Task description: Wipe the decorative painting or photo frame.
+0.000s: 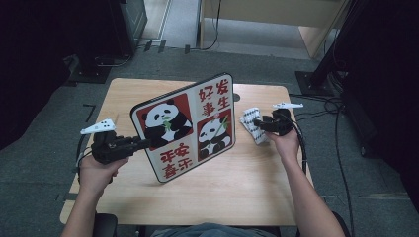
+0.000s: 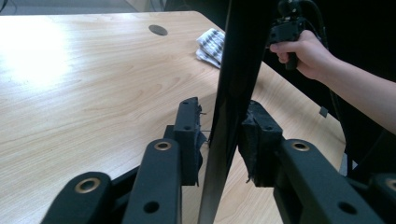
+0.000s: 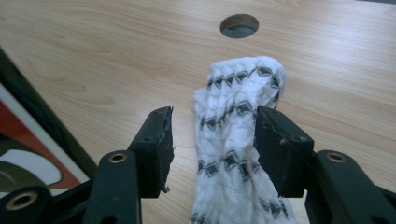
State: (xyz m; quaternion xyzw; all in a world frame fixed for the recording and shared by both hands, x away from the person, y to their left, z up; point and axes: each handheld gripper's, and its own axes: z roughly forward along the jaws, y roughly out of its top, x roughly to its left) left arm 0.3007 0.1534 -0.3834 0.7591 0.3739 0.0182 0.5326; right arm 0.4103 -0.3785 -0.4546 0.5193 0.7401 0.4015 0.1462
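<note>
Closest to the person, the left gripper (image 1: pixel 141 143) has its jaws clamped on the edge of the board (image 1: pixel 187 126), a flat square panel with pandas and red characters on its face. It stands on its lower corner on the table (image 1: pixel 257 192), tilted, face toward the person, near the table's middle. In the left gripper view the board (image 2: pixel 236 84) runs edge-on between the left gripper (image 2: pixel 220 137) pads (image 2: pixel 256 140), a thin dark slab pinched from both sides.

Over on the right, the right gripper (image 1: pixel 255 122) reaches onto the cloth (image 1: pixel 253 124), a crumpled white piece with black diamond rows lying flat on the wood, just beside the board's right edge. In the right gripper view its jaws stand apart around the cloth (image 3: pixel 236 140): the right pad (image 3: pixel 275 144) touches the fabric, the left one sits clear of it. So the right gripper (image 3: pixel 212 149) is spread, straddling the cloth, not pinching it.

Farther back, a round cable hole (image 3: pixel 239 25) sits in the table beyond the cloth. Past the far edge lies grey floor (image 1: pixel 276 69) with loose cables (image 1: pixel 321 106).
</note>
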